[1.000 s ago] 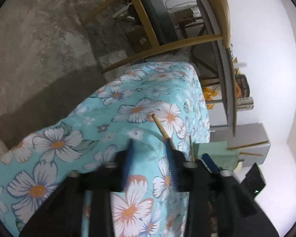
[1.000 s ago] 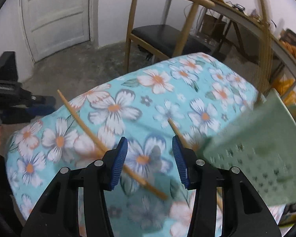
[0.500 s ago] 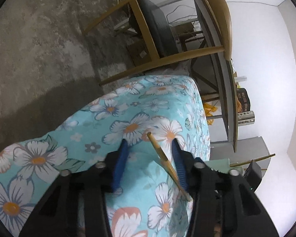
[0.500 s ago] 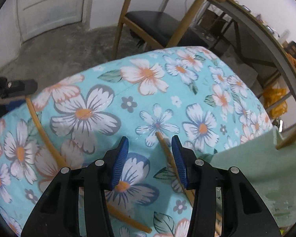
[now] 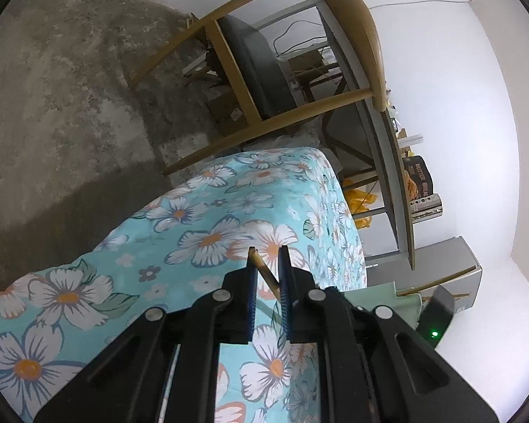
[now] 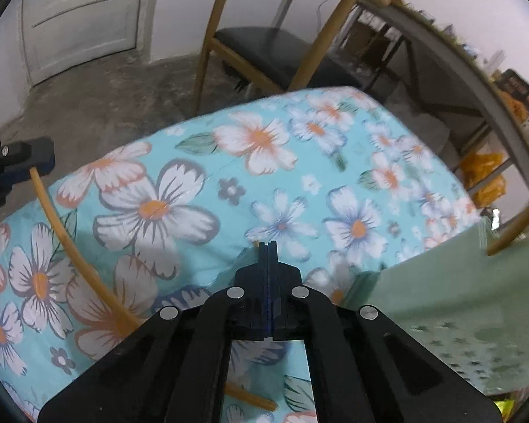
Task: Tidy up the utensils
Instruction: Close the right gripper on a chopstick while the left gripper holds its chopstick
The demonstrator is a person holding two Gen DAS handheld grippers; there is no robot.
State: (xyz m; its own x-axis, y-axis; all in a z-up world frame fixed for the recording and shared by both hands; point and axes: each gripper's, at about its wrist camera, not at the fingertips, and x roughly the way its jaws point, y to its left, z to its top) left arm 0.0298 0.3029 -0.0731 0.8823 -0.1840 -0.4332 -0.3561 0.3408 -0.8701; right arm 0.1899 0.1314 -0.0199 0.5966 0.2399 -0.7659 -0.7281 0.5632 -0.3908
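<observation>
My left gripper (image 5: 266, 264) is shut on a wooden chopstick (image 5: 262, 270) whose tip pokes out between the blue pads, above the floral tablecloth (image 5: 201, 239). In the right wrist view that chopstick (image 6: 74, 261) runs across the cloth from the left gripper (image 6: 21, 162) at the left edge. My right gripper (image 6: 267, 246) is shut on a second chopstick; only its tip (image 6: 255, 243) shows beside the pads. A green perforated utensil holder (image 6: 458, 303) stands at the right, with a chopstick (image 6: 511, 225) leaning in it.
A wooden chair (image 6: 278, 49) with a black seat stands beyond the table's far edge. A grey shelf (image 5: 398, 176) with packets is at the right. Bare concrete floor (image 5: 53, 105) lies to the left. A white door (image 6: 81, 17) is at the back left.
Both grippers have closed, each on a chopstick lying on the cloth. Both have moved forward over the table.
</observation>
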